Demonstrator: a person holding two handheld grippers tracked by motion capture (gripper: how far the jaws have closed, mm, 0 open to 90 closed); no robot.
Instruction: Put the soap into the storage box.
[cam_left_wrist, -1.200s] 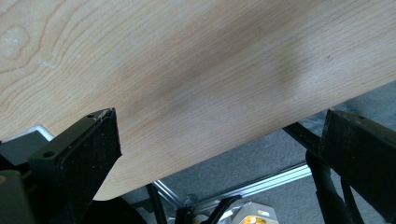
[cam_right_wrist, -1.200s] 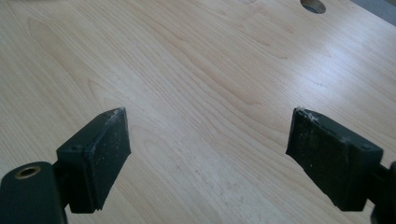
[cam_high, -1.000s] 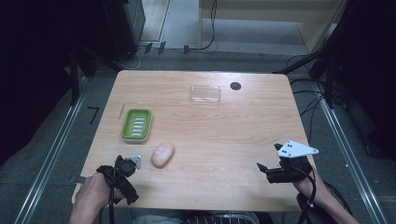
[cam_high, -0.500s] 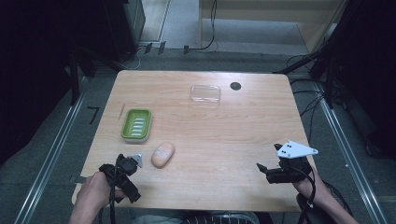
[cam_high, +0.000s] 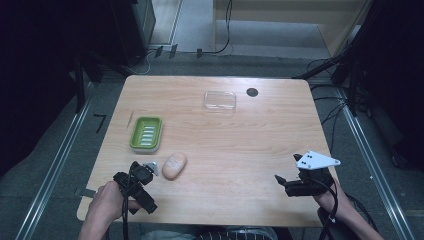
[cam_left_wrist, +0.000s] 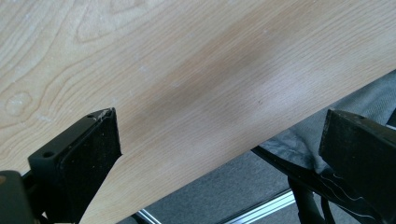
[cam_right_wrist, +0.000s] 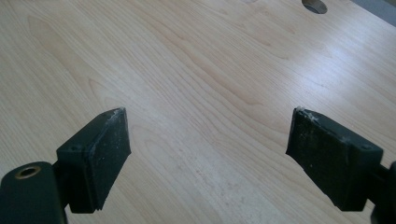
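Note:
A pale pink soap bar (cam_high: 174, 165) lies on the wooden table (cam_high: 240, 145), just in front of a green soap dish (cam_high: 145, 133). A clear plastic lid (cam_high: 219, 100) rests toward the far side. My left gripper (cam_high: 137, 187) is at the near left corner, close beside the soap bar. Its jaws are open (cam_left_wrist: 219, 128) over bare wood by the table's edge. My right gripper (cam_high: 282, 181) hovers near the front right. It is open (cam_right_wrist: 210, 123) over bare wood, with nothing between the jaws.
A dark round hole (cam_high: 252, 92) sits in the tabletop beside the lid and also appears far ahead as the hole (cam_right_wrist: 314, 4) in the right gripper view. Grey floor and metal rails surround the table. Cables run along the floor at the right.
My left gripper has shifted slightly toward the soap bar. The right gripper and all objects have stayed put.

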